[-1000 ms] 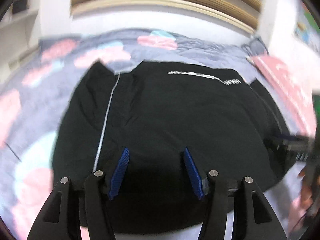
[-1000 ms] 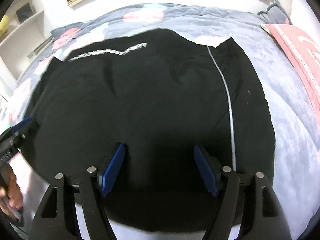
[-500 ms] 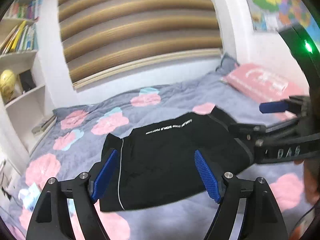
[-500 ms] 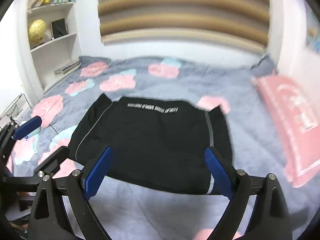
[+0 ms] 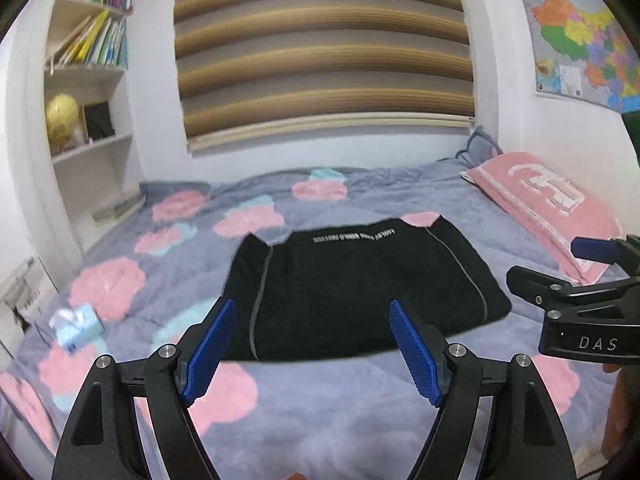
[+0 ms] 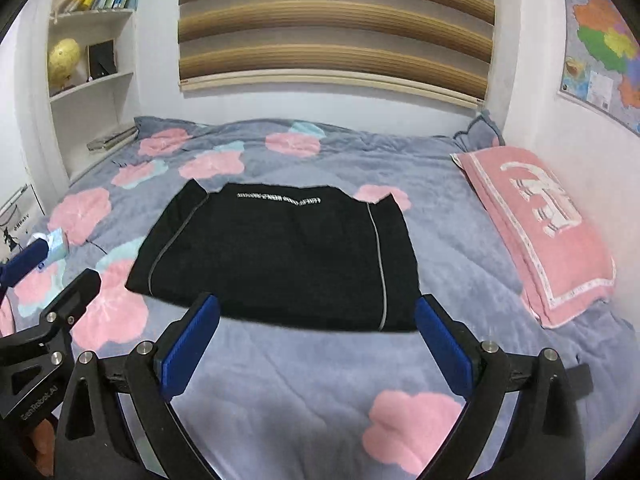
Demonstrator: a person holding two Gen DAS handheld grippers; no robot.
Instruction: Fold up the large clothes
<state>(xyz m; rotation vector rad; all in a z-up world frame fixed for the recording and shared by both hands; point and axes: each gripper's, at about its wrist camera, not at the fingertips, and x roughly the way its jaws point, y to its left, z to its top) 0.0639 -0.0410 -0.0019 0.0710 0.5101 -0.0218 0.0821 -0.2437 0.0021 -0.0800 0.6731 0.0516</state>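
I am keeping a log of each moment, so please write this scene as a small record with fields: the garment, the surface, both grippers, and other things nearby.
garment: black garment, folded into a flat rectangle, white lettering along its far edge
surface: grey bedspread with pink flowers
left gripper: open, above the bed, holding nothing
right gripper: open, holding nothing
pillow: pink pillow, right of the garment, apart from it
background: bookshelf, wall map
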